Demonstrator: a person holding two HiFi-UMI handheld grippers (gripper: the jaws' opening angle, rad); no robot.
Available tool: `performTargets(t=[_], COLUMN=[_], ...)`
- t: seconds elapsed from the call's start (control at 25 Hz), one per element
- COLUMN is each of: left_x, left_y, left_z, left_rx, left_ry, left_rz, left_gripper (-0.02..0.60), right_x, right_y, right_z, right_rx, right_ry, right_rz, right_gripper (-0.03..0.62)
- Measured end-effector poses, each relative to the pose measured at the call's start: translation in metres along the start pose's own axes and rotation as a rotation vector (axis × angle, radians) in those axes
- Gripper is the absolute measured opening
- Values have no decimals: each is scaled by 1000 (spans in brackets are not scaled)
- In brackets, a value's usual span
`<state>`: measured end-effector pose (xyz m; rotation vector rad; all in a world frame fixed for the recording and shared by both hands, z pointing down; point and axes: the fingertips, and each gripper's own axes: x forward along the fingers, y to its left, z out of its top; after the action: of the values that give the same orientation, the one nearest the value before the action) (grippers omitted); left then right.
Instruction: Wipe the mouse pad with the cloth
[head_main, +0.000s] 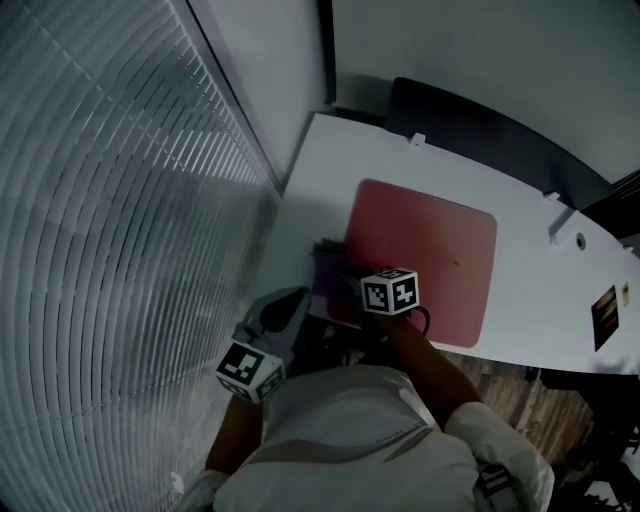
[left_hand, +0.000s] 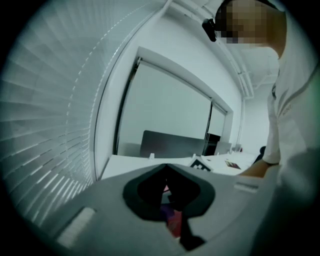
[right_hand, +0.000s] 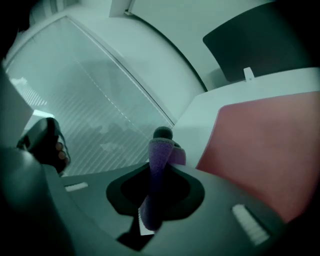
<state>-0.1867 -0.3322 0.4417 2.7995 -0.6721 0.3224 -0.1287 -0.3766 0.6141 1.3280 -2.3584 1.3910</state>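
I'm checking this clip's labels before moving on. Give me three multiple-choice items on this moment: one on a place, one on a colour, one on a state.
1. Where does the mouse pad lie?
A. flat on the desk
B. on a shelf
C. across the person's lap

2. What colour is the cloth?
A. yellow
B. purple
C. white

3. How does the right gripper stand?
A. open and empty
B. shut on the cloth
C. shut on a pen

Answers:
1 A: the head view shows the red pad lying flat on the white desktop.
2 B: the strip of cloth is purple in the right gripper view.
3 B: that view shows the cloth pinched between the two jaws.
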Motion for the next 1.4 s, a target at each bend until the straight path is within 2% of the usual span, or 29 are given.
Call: performTargets(t=[0.16,0.32,0.48,0.96,1.2,1.4], left_x=[-2,7,21,99,134,146], left_y=[-4,-17,-38,-186,-254,-288], left_z=[-10,-7,-7,-9,-13,-18], left_rx=[-9,18,35,34,45,58], left_ry=[18,20,18,40,29,37], left_rz=[-31,-74,-86,-161,-168,-151], left_gripper=[0,0,0,0,0,0], right_x=[14,-15,-51,-213,-297,-354], right_y=[-34,-63,-88,-174,-223,-258], right_z=[-19,-25,-38,-78,-97,-111], right_rx=[19,54,84,128,147,160], right_ry=[59,38,21,-8,-40,-64], right_rz=[-114,-192,-234,-320,-360,-399], right_gripper=[46,46,46,46,46,46])
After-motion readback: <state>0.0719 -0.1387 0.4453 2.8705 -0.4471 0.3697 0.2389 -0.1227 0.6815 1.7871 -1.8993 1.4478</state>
